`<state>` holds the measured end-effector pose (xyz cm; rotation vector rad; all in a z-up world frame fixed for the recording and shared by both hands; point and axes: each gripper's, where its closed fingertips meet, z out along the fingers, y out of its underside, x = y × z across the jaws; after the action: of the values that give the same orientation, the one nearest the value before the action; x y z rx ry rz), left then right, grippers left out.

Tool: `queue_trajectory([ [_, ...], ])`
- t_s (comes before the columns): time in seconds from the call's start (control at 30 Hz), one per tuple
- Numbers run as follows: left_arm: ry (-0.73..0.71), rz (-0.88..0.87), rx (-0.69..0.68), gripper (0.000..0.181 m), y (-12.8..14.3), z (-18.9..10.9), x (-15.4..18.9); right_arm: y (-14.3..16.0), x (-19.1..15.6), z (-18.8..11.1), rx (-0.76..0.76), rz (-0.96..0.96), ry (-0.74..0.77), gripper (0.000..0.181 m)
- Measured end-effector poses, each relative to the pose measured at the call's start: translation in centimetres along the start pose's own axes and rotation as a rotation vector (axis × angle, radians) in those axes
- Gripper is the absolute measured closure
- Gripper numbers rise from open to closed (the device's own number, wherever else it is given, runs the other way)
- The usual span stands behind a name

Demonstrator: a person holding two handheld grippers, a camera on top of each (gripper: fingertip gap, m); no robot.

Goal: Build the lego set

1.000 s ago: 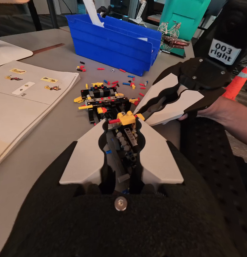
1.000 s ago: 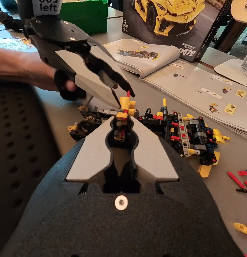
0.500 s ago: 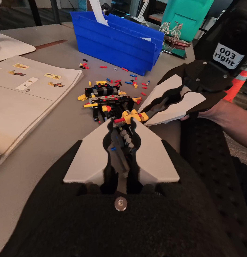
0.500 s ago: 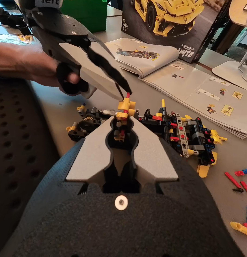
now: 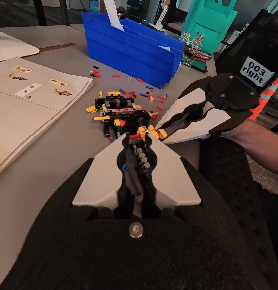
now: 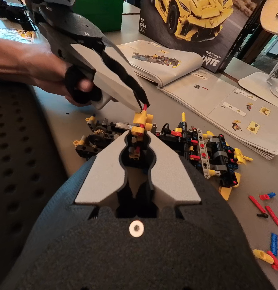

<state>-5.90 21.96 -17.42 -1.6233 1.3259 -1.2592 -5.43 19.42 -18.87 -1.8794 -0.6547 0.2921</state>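
The black, grey and yellow lego chassis (image 5: 119,113) lies on the grey table and also shows in the right wrist view (image 6: 205,150). A yellow connector block (image 6: 140,119) stands on its middle with a red axle (image 6: 145,107) through it. My left gripper (image 5: 136,137) is shut on the red axle (image 5: 134,136), and in the right wrist view it (image 6: 144,107) comes down from the upper left. My right gripper (image 6: 137,132) is shut on the lower part of the yellow connector. In the left wrist view it (image 5: 160,134) comes in from the right.
A blue bin (image 5: 132,51) stands behind the chassis, with loose red, blue and yellow pins (image 5: 144,95) in front of it and more (image 6: 270,210) at the right. Open instruction booklets (image 6: 229,109) and the set box (image 6: 197,23) lie beyond. A black perforated mat (image 6: 17,157) borders the table. The grippers are tip to tip, or close to it.
My left gripper's fingers have narrowed and closed on the red axle, and it has drawn back slightly. The right gripper has kept its hold on the yellow connector.
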Motion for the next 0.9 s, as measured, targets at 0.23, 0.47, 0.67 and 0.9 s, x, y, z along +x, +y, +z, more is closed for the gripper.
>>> queue_trajectory([
  [0.23,-0.011,0.005,0.003,0.16,0.05,0.06,0.13,0.03,-0.02,-0.01,-0.004,-0.005,-0.001,0.166],
  [0.47,-0.019,0.024,0.0,0.16,0.07,-0.02,0.26,0.04,-0.05,-0.01,-0.006,-0.008,-0.001,0.166],
  [0.67,-0.026,0.039,-0.007,0.16,0.11,0.05,0.34,0.03,-0.28,0.05,-0.005,-0.024,-0.009,0.166],
  [0.9,-0.03,0.053,-0.016,0.161,0.17,-0.01,0.43,0.01,-0.44,0.1,-0.004,-0.031,-0.015,0.166],
])
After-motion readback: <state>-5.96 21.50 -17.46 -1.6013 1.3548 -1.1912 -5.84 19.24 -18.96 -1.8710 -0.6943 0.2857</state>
